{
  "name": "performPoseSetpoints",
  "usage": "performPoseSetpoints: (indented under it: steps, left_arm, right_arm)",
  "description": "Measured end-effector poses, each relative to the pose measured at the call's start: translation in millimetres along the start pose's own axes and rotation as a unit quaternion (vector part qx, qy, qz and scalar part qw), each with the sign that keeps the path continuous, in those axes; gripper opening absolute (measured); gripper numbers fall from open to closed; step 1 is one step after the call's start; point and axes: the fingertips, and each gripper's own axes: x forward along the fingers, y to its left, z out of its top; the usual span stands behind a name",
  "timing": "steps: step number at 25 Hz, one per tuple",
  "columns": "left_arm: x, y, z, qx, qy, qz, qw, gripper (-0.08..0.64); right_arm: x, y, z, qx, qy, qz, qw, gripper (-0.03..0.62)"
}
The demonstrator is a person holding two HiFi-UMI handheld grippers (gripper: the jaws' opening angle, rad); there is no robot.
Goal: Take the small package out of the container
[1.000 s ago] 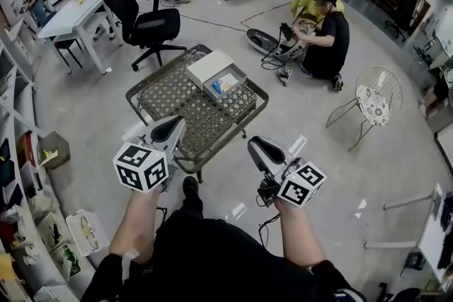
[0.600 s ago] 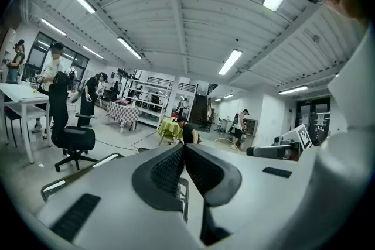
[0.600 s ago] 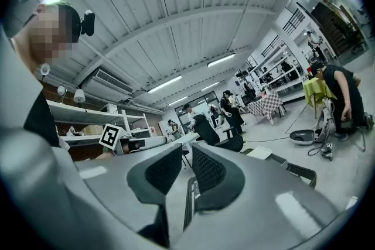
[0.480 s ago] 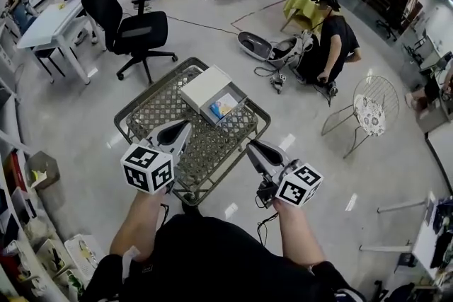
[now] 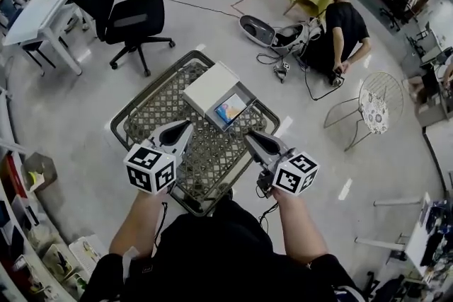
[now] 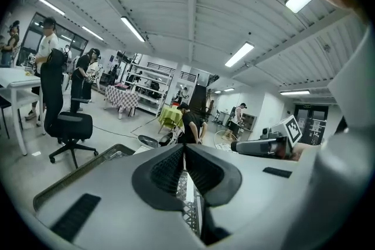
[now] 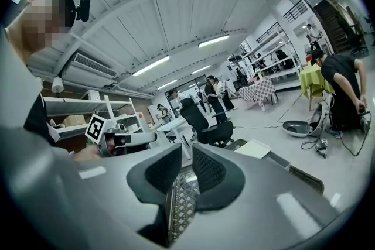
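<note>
The left tongs (image 5: 186, 125), pressed together, and the right tongs (image 5: 248, 135), a narrow slit apart, hover empty above the near side of the mesh worktop (image 5: 205, 155); the small package (image 5: 230, 109) lies inside the open box (image 5: 250, 97) just ahead of them, nearer the right tongs.

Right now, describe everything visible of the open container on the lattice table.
The container is a shallow, rectangular grey box with no lid on it, looking like card or plastic. It sits flat, turned diagonally, on the far part of the metal lattice table. Inside lies a small package printed blue with some orange. A flat white piece, likely its lid, lies against its left side. Nothing else touches it.
</note>
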Motion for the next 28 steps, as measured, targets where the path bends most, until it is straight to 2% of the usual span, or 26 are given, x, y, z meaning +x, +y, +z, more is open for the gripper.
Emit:
performPoseSetpoints:
  steps: [7,16,21,28]
  left_arm:
    - [38.8,23.2,1.4,-0.009,0.012,0.017,0.9997,0.017]
    - [100.2,31.7,-30.8,-0.015,0.053,0.014,0.9984,0.017]
    - [129.3,45.0,-55.6,-0.022,0.078,0.019,0.9965,0.017]
    - [153.8,63.2,-90.0,-0.041,0.106,0.040,0.9928,0.017]
  right_arm:
    - [42.4,-64.7,-12.2,0.005,0.055,-0.005,0.998,0.106]
    - [83.5,-147.7,-54.4,-0.007,0.139,-0.022,0.990,0.147]
    - [115.3,-194.4,-91.5,-0.026,0.206,-0.029,0.978,0.190]
    - [149.6,-248.8,-150.4,-0.060,0.310,-0.041,0.948,0.330]
